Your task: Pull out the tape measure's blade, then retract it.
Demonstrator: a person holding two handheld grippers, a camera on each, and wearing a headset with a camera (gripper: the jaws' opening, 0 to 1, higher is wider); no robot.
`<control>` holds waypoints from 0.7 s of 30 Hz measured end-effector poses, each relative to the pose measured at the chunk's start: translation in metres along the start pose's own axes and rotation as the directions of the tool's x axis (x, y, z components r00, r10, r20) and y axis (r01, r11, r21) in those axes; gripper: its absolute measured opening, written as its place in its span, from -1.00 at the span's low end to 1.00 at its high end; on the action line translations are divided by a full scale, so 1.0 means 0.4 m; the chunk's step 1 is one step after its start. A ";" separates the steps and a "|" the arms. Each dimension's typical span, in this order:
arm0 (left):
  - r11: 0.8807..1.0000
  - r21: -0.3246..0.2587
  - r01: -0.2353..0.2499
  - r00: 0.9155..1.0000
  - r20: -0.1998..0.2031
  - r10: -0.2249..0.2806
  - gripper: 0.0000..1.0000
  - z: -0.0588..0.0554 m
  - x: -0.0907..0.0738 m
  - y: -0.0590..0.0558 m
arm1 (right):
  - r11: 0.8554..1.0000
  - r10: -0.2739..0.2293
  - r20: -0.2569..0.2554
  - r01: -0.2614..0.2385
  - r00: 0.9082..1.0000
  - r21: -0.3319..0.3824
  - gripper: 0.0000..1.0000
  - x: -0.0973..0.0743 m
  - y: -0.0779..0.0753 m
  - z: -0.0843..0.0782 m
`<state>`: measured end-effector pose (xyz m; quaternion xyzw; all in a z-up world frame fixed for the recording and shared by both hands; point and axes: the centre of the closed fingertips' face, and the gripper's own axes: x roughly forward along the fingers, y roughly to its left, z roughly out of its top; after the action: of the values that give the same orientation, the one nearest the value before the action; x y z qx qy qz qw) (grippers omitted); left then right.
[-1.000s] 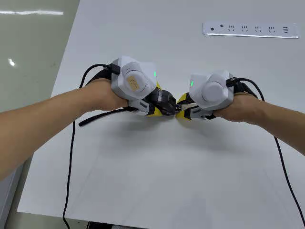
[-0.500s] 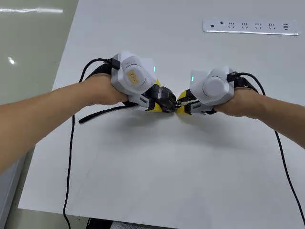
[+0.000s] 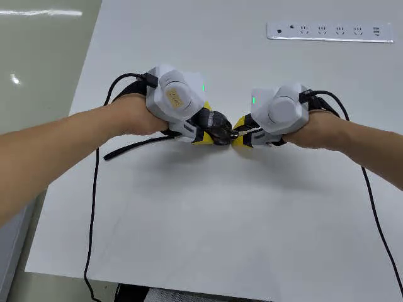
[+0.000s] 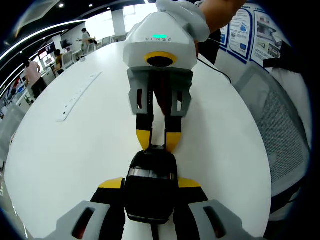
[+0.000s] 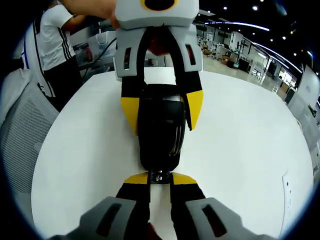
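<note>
At desk point(image 3: 208, 220) centre in the head view, both hands meet nose to nose. The left hand-held gripper point(image 3: 210, 128) is clamped on the black tape point(image 3: 219, 129), its jaws set narrow against the case's flanks, as its own view confirms. The right hand-held gripper point(image 3: 238, 136) sits just at 3 o'clock of the case. In its own view the jaws are almost closed, pinching the blade point(image 5: 159, 176) by its tip right at the case's mouth, with the case straight ahead at 12 o'clock. Hardly any blade looks drawn out, so the pull seems about to start. The line between the grippers runs 9 to 3 o'clock, so the right one should probably draw away toward 3 o'clock along it while the left anchors the case. A skewed pull risks slipping off the tip.
</note>
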<state>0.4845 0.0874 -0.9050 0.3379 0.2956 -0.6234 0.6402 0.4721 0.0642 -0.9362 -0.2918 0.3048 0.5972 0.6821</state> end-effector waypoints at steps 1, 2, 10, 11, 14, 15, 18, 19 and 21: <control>1.000 0.000 0.000 1.000 0.000 0.000 -0.32 0.000 0.000 0.000 | 1.000 -0.001 -0.001 0.001 1.000 -0.002 -0.71 0.000 0.000 0.000; 1.000 0.000 0.000 1.000 0.000 0.000 -0.32 0.000 0.000 0.000 | 1.000 -0.001 -0.001 0.001 1.000 -0.002 -0.72 0.000 0.000 0.000; 1.000 0.019 0.011 1.000 -0.009 -0.011 -0.33 -0.001 0.001 0.001 | 1.000 -0.009 -0.006 0.009 1.000 -0.013 -0.74 -0.002 0.001 0.000; 1.000 0.020 0.012 1.000 -0.011 -0.012 -0.33 -0.001 0.001 0.001 | 1.000 -0.010 -0.007 0.010 1.000 -0.016 -0.74 -0.002 0.001 0.000; 1.000 0.023 0.014 1.000 -0.013 -0.014 -0.34 -0.001 0.001 0.001 | 1.000 -0.011 -0.006 0.011 1.000 -0.018 -0.74 -0.004 0.000 -0.001; 1.000 0.023 0.014 1.000 -0.014 -0.014 -0.34 -0.001 0.001 0.001 | 1.000 -0.010 -0.006 0.010 1.000 -0.019 -0.74 -0.004 0.000 -0.001; 1.000 0.027 0.016 1.000 -0.022 -0.015 -0.34 0.000 0.001 0.000 | 1.000 -0.010 -0.006 0.010 1.000 -0.018 -0.75 -0.006 -0.001 -0.004; 0.999 0.029 0.017 1.000 -0.024 -0.016 -0.34 0.001 0.001 0.000 | 1.000 -0.010 -0.005 0.010 1.000 -0.017 -0.75 -0.007 -0.001 -0.004; 0.999 0.028 0.018 1.000 -0.026 -0.017 -0.34 0.001 0.001 0.000 | 1.000 -0.011 -0.006 0.011 1.000 -0.015 -0.75 -0.008 -0.001 -0.004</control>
<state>0.4845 0.0868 -0.9052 0.3523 0.2977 -0.6288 0.6260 0.4721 0.0609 -0.9349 -0.3003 0.3007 0.5950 0.6822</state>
